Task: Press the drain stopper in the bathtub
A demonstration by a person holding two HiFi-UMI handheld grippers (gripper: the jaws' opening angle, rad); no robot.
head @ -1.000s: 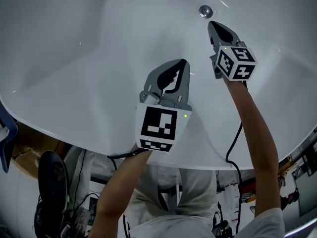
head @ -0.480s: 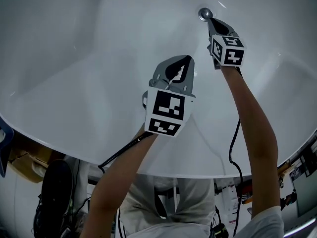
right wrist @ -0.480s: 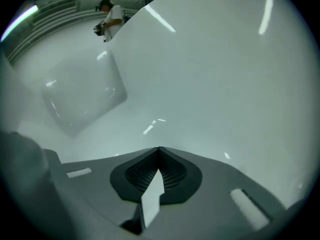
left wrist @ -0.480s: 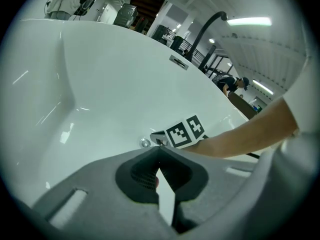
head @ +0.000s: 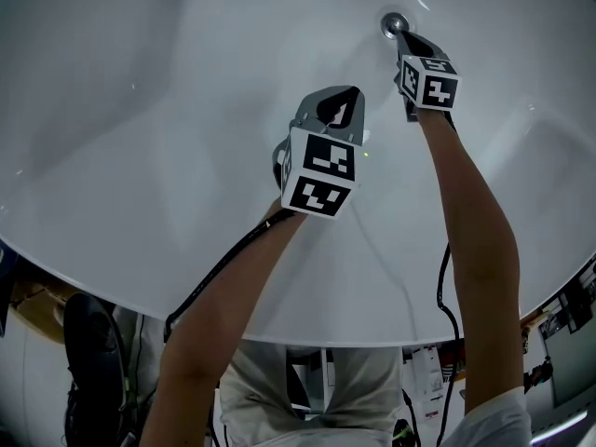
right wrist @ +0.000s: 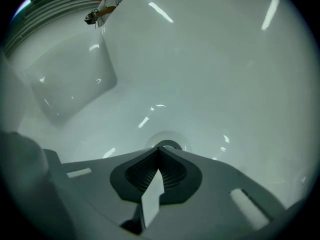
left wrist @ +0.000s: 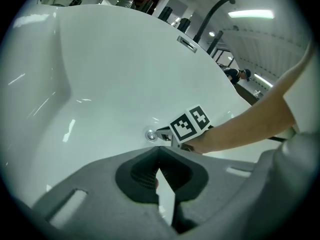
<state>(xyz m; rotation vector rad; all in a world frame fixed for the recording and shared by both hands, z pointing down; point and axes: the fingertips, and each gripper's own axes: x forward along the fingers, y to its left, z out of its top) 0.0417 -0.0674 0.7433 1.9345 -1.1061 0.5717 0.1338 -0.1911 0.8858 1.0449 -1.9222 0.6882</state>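
A round chrome drain stopper point(head: 392, 22) sits in the floor of the white bathtub point(head: 168, 110). My right gripper point(head: 403, 33) is shut, and its tips rest on or just at the stopper's near edge. In the right gripper view the stopper point(right wrist: 169, 145) peeks out right above the closed tips of the right gripper point(right wrist: 159, 149). My left gripper point(head: 350, 92) is shut on nothing and hangs over the tub floor, nearer to me and left of the right arm. From the left gripper view, the left gripper point(left wrist: 159, 149) points toward the stopper point(left wrist: 150, 135).
The tub's rim point(head: 307, 329) curves across the bottom of the head view. A dark tap spout point(left wrist: 212, 14) and an overflow plate point(left wrist: 186, 43) stand on the far tub wall. A person point(right wrist: 102, 3) stands beyond the tub in the right gripper view.
My right gripper has moved forward to the drain stopper, its tips now at the stopper. The left gripper has drifted up and slightly right over the tub floor.
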